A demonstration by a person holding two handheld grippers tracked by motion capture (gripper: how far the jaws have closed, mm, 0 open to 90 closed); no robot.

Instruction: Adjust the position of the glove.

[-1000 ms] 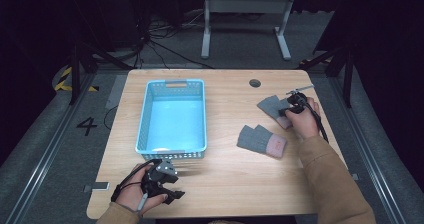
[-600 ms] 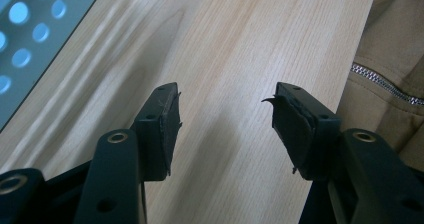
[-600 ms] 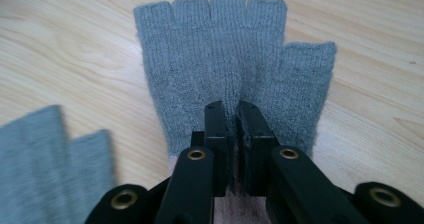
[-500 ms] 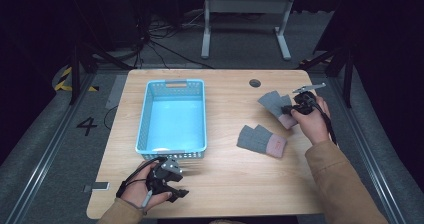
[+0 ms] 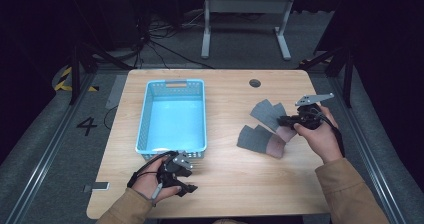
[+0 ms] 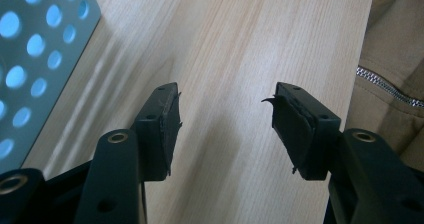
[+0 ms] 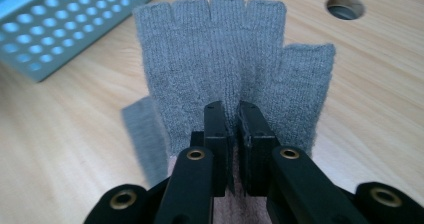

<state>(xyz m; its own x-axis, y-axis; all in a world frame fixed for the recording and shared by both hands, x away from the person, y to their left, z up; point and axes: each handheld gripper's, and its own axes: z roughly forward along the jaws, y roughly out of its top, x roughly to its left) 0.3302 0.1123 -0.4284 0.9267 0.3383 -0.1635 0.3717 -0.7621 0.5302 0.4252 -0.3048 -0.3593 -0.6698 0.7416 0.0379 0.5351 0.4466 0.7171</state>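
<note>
Nearest the table's front edge, the left gripper [image 5: 187, 180] is held low over the bare wood of the table [image 5: 235, 184], just in front of the blue perforated basket [image 5: 172, 115]; its jaws are seen well parted in the left gripper view, with nothing between them. At the table's right side, the right gripper [image 5: 284, 120] is carried by the right hand [image 5: 320, 134], and its jaws are pinched nearly together on the wrist end of a grey fingerless glove [image 7: 235, 69], which is lifted off the wood and hangs spread out before the jaws, its shadow cast on the table beneath. Just beside it, a second grey glove [image 5: 257, 140] is seen lying flat on the table. Farther back, a round cable hole [image 5: 255, 83] is set in the tabletop.
</note>
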